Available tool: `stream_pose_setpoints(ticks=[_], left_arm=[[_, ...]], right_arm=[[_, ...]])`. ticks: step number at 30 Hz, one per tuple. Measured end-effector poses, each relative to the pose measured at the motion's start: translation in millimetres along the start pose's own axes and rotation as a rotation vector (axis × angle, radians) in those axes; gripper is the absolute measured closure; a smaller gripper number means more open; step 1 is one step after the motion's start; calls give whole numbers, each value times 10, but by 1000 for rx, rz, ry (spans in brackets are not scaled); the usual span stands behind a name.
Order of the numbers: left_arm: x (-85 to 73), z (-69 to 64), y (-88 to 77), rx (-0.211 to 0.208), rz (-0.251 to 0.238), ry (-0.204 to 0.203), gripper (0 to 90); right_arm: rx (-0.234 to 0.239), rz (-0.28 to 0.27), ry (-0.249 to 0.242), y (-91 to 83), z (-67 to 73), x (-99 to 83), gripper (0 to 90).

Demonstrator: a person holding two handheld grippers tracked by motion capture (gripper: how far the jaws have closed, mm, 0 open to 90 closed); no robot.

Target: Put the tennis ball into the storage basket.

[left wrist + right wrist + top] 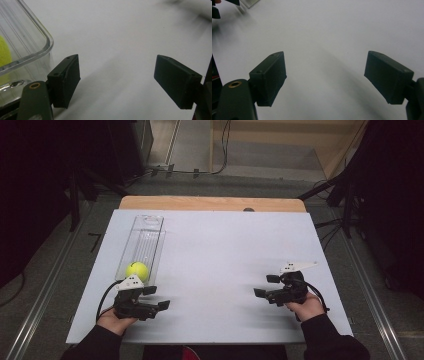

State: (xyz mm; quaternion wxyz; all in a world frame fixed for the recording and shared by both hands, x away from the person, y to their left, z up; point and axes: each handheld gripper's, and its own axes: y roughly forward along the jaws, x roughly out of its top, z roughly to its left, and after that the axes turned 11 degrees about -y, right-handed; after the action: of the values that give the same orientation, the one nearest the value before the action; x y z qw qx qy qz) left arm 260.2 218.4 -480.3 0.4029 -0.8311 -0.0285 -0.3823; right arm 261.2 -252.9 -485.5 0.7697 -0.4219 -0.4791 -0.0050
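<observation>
Left tongs (156, 297) and right tongs (266, 286) rest low over the white worktop (220, 265), jaws spread wide, gripping nothing. Just beyond the left tongs lies the clear tray (141, 247), long axis running away from the person. The tennis ball (136, 269) sits in its near end.

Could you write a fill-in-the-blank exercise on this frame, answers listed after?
1. The yellow ball lies inside the clear ____.
2. The container sits on the white board's ____ side.
3. The left gripper's jaws stand ____, with nothing between them.
4. The right gripper holds ____.

Missing words: container; left; open; nothing
</observation>
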Motion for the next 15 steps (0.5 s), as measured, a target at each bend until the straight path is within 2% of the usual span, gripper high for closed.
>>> stream_pose_setpoints(ticks=[3, 15], left_arm=[[0, -5, -2, -2, -3, 1, 213], [2, -19, -9, 0, -4, 3, 213]], right_arm=[[5, -3, 5, -28, -2, -45, 157], [-22, -7, 39, -112, -57, -185, 157]])
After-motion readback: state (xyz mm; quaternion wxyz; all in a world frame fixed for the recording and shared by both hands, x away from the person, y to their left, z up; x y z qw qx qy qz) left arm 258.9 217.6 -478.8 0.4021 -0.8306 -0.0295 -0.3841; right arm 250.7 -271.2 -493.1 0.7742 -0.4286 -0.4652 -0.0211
